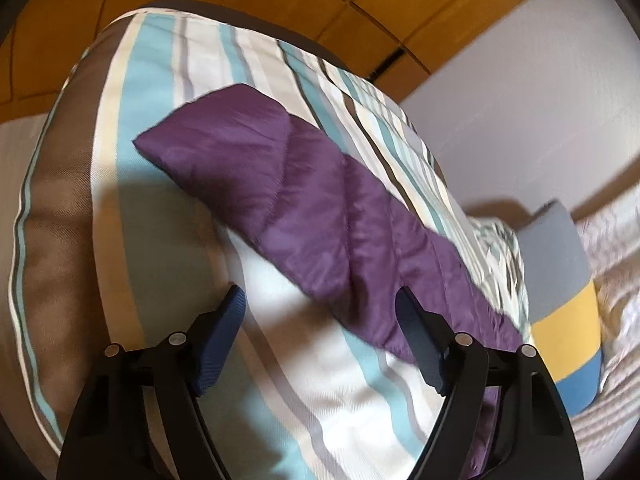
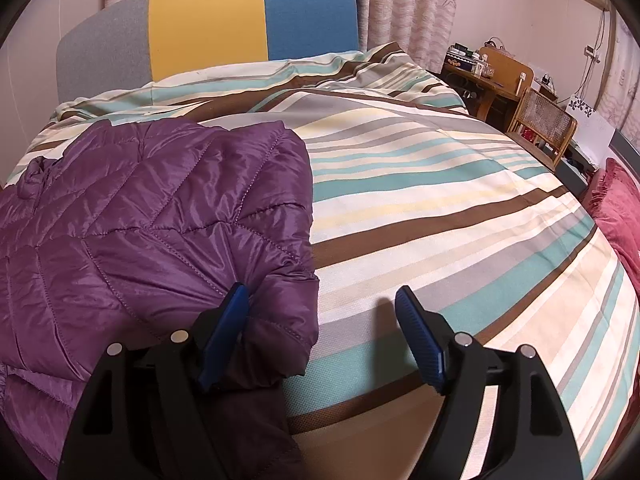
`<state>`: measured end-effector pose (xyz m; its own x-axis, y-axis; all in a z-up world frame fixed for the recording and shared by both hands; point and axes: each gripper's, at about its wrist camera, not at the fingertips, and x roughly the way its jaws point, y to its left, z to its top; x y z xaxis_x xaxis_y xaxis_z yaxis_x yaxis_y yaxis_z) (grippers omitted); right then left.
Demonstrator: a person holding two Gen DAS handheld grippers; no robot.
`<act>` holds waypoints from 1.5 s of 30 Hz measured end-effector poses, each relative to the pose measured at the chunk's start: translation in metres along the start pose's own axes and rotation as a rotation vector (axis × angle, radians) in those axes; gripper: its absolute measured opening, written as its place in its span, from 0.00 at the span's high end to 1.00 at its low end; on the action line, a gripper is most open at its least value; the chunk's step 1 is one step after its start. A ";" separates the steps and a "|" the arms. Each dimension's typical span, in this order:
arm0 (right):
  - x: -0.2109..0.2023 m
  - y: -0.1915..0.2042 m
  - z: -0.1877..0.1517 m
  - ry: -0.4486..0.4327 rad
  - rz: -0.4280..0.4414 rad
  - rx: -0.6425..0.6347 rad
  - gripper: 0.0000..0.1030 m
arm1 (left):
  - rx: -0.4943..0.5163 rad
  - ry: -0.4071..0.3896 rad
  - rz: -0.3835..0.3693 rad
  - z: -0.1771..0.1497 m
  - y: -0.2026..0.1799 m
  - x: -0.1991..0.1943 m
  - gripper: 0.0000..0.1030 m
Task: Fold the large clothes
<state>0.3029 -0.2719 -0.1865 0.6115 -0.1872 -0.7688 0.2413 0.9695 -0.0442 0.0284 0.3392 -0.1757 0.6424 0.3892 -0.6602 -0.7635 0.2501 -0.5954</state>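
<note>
A purple quilted jacket (image 1: 280, 184) lies folded into a long strip across the striped bedspread (image 1: 152, 80). My left gripper (image 1: 320, 300) hovers over the strip's near edge, open. Its left pad (image 1: 230, 316) is over the bedspread and the right finger (image 1: 420, 332) over the purple fabric. In the right wrist view the jacket (image 2: 152, 220) fills the left side, sleeve end nearest. My right gripper (image 2: 320, 300) is open. Its left pad (image 2: 230, 320) is over the jacket's sleeve end and the right pad (image 2: 418, 332) over the striped bedspread (image 2: 440, 184). Neither gripper pinches the fabric.
A grey, yellow and blue headboard (image 2: 208, 28) stands at the bed's far end. Patterned curtains (image 2: 404, 8) hang behind it. At the right are a wooden desk (image 2: 496, 76), a cane chair (image 2: 544, 128) and a red cushion (image 2: 616, 208). Wooden wardrobe doors (image 1: 360, 4) stand beyond the bed.
</note>
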 end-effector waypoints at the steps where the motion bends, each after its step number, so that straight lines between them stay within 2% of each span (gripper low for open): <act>1: 0.000 0.000 0.000 0.000 0.001 0.001 0.27 | -0.010 -0.005 0.002 0.002 0.002 -0.001 0.25; 7: 0.000 0.001 0.000 -0.001 -0.007 -0.004 0.26 | -0.072 -0.037 0.040 0.029 0.010 0.011 0.26; 9: 0.000 0.002 0.000 -0.002 -0.012 -0.006 0.26 | -0.074 -0.044 0.072 0.038 0.011 0.016 0.39; 13: 0.001 0.003 0.000 -0.002 -0.013 -0.006 0.26 | -0.093 -0.054 0.104 0.051 0.016 0.022 0.53; 15: 0.000 0.004 0.000 -0.002 -0.016 -0.009 0.26 | -0.083 -0.051 0.112 0.054 0.015 0.026 0.66; 20: 0.000 0.005 0.000 -0.005 -0.028 -0.016 0.25 | -0.055 -0.060 0.128 0.054 0.013 0.028 0.76; 22: 0.000 0.006 0.000 -0.005 -0.027 -0.015 0.25 | -0.024 -0.081 0.143 0.052 0.009 0.024 0.82; 25: 0.000 0.006 0.000 -0.005 -0.028 -0.015 0.25 | 0.042 -0.128 0.159 0.050 -0.004 0.015 0.83; 33: 0.000 0.006 0.000 -0.004 -0.027 -0.014 0.25 | 0.220 -0.234 0.102 0.039 -0.059 -0.015 0.83; 35: 0.000 0.006 0.000 -0.004 -0.024 -0.012 0.25 | 0.271 -0.252 0.089 0.033 -0.074 -0.019 0.92; 40: 0.000 0.007 0.000 -0.003 -0.021 -0.010 0.25 | 0.407 -0.274 0.045 0.011 -0.110 -0.029 0.92; 45: 0.000 0.006 0.001 0.000 -0.014 -0.004 0.25 | 0.473 -0.245 -0.013 -0.014 -0.135 -0.031 0.95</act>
<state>0.3052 -0.2661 -0.1864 0.6085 -0.2006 -0.7678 0.2464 0.9675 -0.0575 0.1127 0.2809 -0.0808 0.6605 0.5650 -0.4945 -0.7388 0.6064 -0.2941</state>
